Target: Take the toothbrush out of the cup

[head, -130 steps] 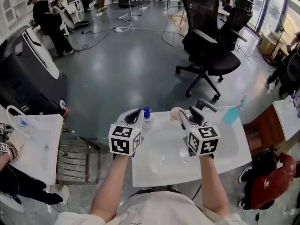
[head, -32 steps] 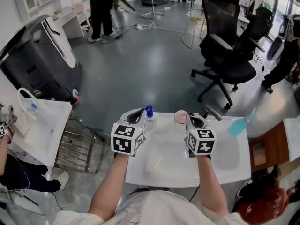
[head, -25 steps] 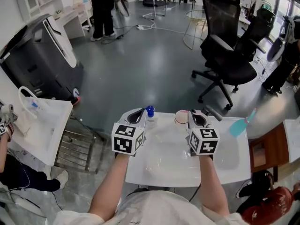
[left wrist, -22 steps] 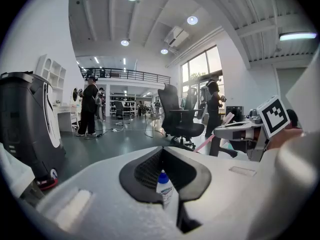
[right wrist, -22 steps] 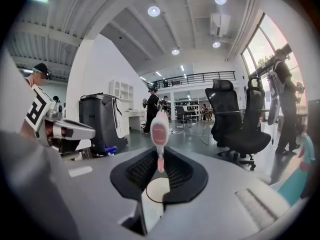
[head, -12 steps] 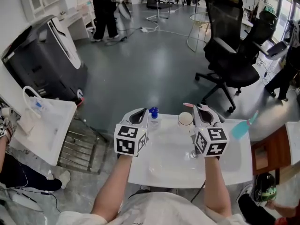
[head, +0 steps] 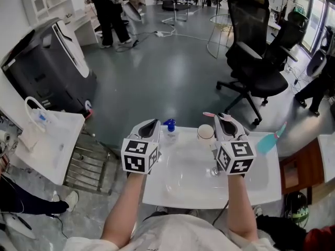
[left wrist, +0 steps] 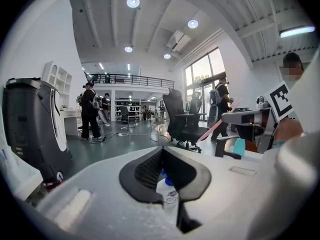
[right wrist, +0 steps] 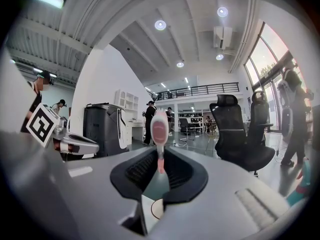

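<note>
Toothbrush (right wrist: 159,133) clamped in right gripper (head: 226,121), seemingly clear above cup (head: 205,138).

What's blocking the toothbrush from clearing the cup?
Nothing visible. The right gripper is shut on the toothbrush, head up, and the cup sits below the jaws. Only open air around the brush.
</note>
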The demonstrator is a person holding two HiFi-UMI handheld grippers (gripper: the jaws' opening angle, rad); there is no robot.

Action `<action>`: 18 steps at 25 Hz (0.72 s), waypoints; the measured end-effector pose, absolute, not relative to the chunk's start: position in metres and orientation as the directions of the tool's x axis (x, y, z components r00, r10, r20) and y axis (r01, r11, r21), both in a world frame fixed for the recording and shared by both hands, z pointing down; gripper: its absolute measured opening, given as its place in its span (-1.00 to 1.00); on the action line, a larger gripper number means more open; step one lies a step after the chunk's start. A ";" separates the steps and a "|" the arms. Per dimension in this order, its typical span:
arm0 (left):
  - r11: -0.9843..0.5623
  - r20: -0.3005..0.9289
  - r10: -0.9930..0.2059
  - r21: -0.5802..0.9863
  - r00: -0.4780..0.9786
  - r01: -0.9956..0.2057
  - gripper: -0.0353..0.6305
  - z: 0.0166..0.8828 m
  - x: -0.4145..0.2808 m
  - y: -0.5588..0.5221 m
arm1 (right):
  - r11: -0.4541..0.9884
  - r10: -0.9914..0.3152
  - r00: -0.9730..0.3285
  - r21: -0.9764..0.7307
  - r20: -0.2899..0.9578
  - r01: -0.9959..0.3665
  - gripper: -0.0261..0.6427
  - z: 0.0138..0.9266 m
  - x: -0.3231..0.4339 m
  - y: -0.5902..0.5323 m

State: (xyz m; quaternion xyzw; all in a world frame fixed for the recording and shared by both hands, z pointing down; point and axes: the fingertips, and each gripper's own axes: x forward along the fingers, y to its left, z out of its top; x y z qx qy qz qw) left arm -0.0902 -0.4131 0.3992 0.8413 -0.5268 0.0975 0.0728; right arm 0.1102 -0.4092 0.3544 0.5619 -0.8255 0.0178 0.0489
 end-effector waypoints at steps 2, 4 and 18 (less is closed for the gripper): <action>-0.433 0.240 -0.873 0.021 0.424 -0.901 -0.88 0.398 -0.092 -0.412 | 0.368 -0.926 -0.364 0.027 0.101 -0.929 -0.81 0.354 0.109 -0.408; -0.431 0.240 -0.874 0.022 0.423 -0.902 -0.88 0.398 -0.094 -0.411 | 0.367 -0.926 -0.363 0.026 0.101 -0.930 -0.81 0.353 0.108 -0.407; -0.431 0.241 -0.873 0.029 0.425 -0.902 -0.88 0.399 -0.093 -0.410 | 0.364 -0.927 -0.360 0.024 0.106 -0.931 -0.81 0.356 0.111 -0.406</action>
